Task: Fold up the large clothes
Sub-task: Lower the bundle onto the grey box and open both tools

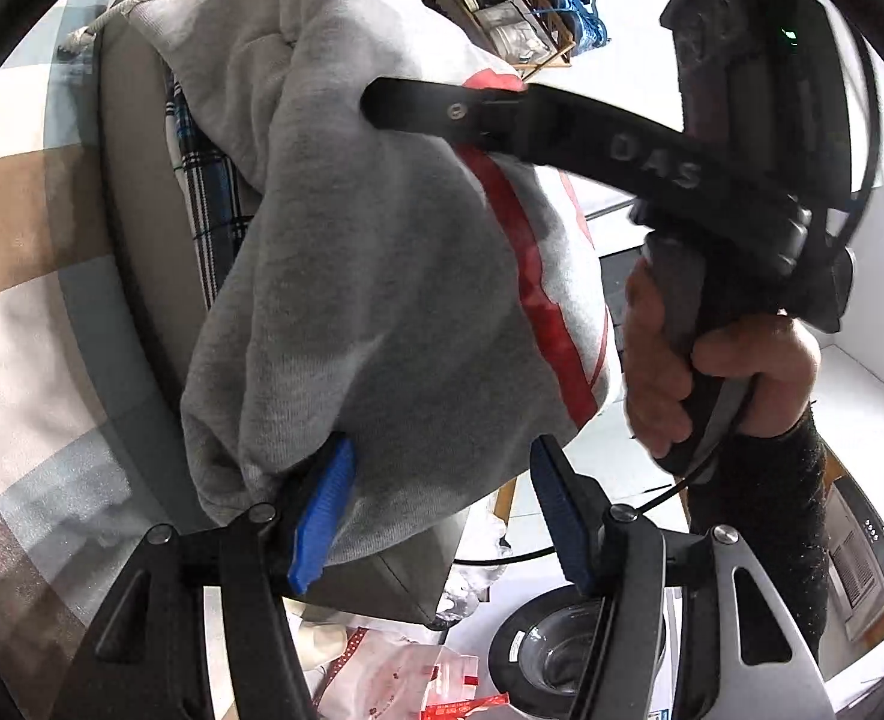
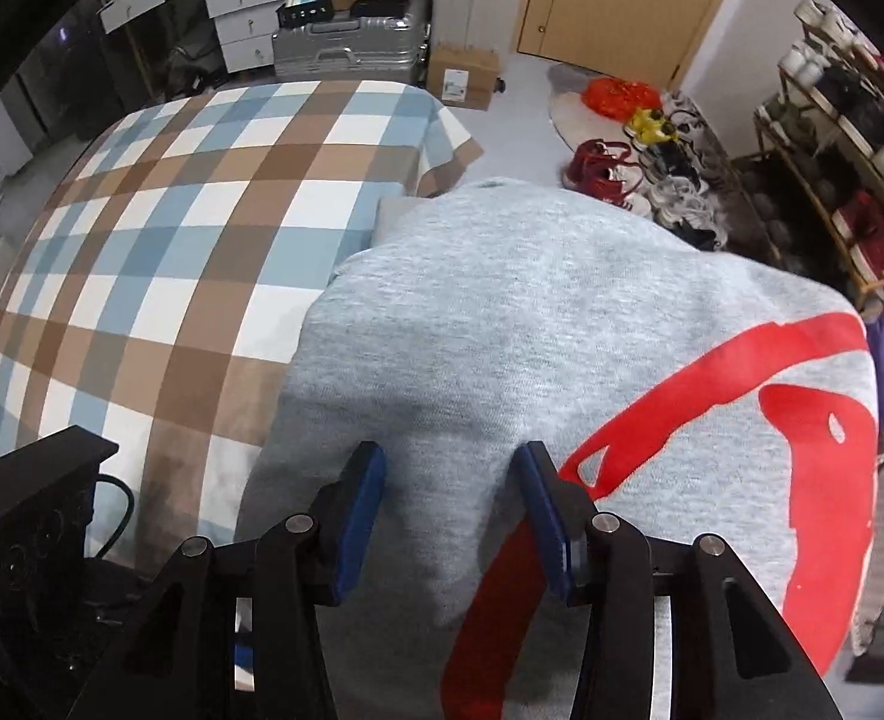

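A grey sweatshirt (image 1: 381, 300) with a red print (image 2: 802, 420) is bunched into a thick bundle over the bed's edge. In the left wrist view my left gripper (image 1: 435, 510) has its blue pads (image 1: 321, 516) on either side of the bundle's lower hem, with cloth filling the gap. My right gripper (image 2: 451, 516) points down onto the top of the sweatshirt (image 2: 502, 300), and a grey ridge of cloth sits between its pads. From the left wrist view one right finger (image 1: 417, 108) lies across the cloth, and a hand (image 1: 730, 360) holds the handle.
The checked bedspread (image 2: 171, 240) spreads out to the left. A blue plaid cloth (image 1: 207, 192) and a grey cushion (image 1: 135, 228) lie under the sweatshirt. Shoes (image 2: 640, 168), a shoe rack (image 2: 850, 120), a suitcase (image 2: 345, 48) and a carton (image 2: 463, 75) stand beyond. Plastic bags (image 1: 417, 678) litter the floor.
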The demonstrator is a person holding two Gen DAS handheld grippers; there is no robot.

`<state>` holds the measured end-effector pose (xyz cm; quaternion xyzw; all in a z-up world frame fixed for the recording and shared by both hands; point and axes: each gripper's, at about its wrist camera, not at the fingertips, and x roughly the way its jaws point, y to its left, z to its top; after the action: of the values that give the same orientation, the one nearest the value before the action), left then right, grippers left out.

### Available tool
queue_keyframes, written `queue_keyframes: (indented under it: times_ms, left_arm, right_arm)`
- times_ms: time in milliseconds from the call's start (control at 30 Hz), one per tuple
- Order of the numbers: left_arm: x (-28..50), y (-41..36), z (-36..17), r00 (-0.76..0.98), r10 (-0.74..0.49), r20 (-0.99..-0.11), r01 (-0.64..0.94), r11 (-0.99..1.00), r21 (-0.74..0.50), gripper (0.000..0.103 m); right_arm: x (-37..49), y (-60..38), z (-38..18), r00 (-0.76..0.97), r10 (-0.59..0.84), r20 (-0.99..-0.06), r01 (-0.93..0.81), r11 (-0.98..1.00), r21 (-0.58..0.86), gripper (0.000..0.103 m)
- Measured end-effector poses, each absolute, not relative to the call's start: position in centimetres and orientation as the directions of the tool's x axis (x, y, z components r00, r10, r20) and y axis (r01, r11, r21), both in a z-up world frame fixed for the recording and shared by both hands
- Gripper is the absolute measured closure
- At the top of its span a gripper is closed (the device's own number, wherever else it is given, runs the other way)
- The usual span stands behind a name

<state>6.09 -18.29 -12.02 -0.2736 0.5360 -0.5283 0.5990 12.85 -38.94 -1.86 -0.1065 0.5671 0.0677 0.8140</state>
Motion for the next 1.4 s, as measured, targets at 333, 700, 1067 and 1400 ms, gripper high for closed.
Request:
queue_keyframes:
  times_ms: [333,700,1067,1400]
  left_arm:
    - [5.5,-19.0,-11.3,-0.131,-0.92,-0.37,0.347,0.307,-0.886,0.048]
    - [4.0,-20.1,-9.9,-0.136,-0.857,-0.496,0.376,0.419,-0.826,0.048]
    - [1.8,-21.7,-8.3,-0.07,-0.803,-0.591,0.416,0.515,-0.749,0.048]
    - [-2.1,-18.4,-3.4,0.048,-0.775,-0.631,0.523,0.557,-0.645,0.048]
  right_arm:
    - [15.0,-48.0,3.9,0.439,-0.085,-0.895,0.144,0.989,-0.023,0.04]
    - [13.4,-47.7,2.5,0.454,-0.126,-0.882,0.144,0.987,-0.066,0.028]
    - [0.9,-53.3,1.6,0.469,0.262,-0.843,0.249,0.877,0.411,0.028]
    - [-2.5,-53.9,1.3,0.658,0.218,-0.72,0.328,0.778,0.535,0.025]
